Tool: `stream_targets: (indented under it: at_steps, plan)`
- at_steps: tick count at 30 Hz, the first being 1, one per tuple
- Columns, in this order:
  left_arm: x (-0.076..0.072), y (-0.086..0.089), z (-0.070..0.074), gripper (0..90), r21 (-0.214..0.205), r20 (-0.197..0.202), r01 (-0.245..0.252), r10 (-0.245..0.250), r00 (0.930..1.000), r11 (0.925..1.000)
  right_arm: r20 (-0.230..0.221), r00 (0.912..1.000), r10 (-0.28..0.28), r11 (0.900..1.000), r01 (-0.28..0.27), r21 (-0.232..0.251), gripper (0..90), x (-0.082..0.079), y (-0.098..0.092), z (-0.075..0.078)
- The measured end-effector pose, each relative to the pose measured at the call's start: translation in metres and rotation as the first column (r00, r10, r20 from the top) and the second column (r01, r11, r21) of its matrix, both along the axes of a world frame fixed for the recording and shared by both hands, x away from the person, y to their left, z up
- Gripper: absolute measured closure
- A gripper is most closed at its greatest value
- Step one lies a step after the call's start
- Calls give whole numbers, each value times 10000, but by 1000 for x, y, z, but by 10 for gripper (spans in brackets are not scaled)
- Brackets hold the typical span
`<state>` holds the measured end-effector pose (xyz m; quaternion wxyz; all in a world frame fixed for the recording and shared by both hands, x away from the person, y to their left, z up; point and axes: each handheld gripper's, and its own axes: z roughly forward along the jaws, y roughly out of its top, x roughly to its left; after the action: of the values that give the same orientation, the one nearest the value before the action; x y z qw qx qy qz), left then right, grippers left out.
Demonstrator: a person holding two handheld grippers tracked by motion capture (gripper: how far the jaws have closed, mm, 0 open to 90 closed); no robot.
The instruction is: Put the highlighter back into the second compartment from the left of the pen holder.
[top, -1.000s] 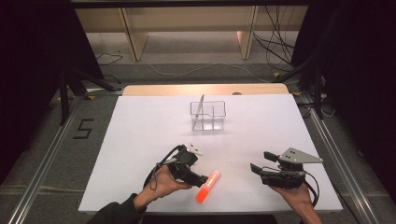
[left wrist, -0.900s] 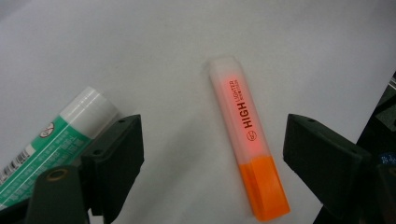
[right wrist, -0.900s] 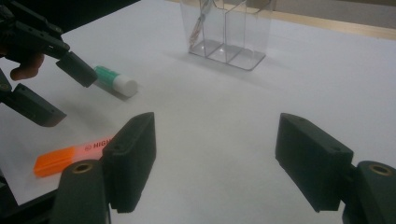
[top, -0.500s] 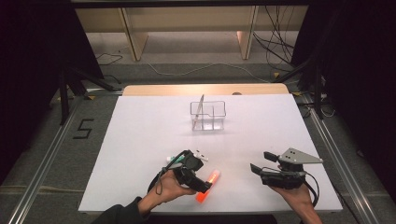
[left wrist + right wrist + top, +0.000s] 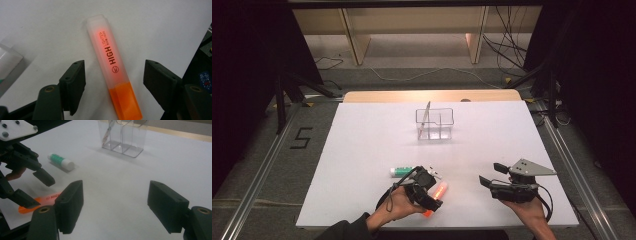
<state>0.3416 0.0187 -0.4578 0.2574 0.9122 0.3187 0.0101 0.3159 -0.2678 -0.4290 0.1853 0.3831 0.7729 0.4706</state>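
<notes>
Now, highlighter [image 5: 113,72] between left hand-held gripper [image 5: 113,82] jaws, untouched

On the bench [image 5: 362,150], a divided holder [image 5: 435,124] stands at the far middle, with what seems a pen [image 5: 427,114] in its left compartment. Near the front edge lies a highlighter [image 5: 439,192]; a glue stick [image 5: 401,171] lies just left and behind it.

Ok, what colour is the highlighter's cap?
Solid orange; the highlighter body is frosted and glows red-orange. Clearest in the left gripper view.
</notes>
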Motion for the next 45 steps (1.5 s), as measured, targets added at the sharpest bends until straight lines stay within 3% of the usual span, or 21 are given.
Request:
stream_targets:
  at_steps: [18,22,31,45]
  plan:
    - [0,-11,-8,482,458,312,109,-123,9994,9989,-1,10000,51,10000,-51,-45,298,0,2,0]
    - [0,-13,-9,502,768,459,249,-285,9985,9967,1,10000,53,10000,-53,-34,299,0,1,0]
    - [0,-16,-9,543,1030,640,362,-429,9970,9940,9,10000,63,10000,-63,-54,302,0,2,0]
    - [2,-16,-9,660,1098,746,388,-472,9961,9932,9,10000,60,10000,-60,-60,302,0,2,0]
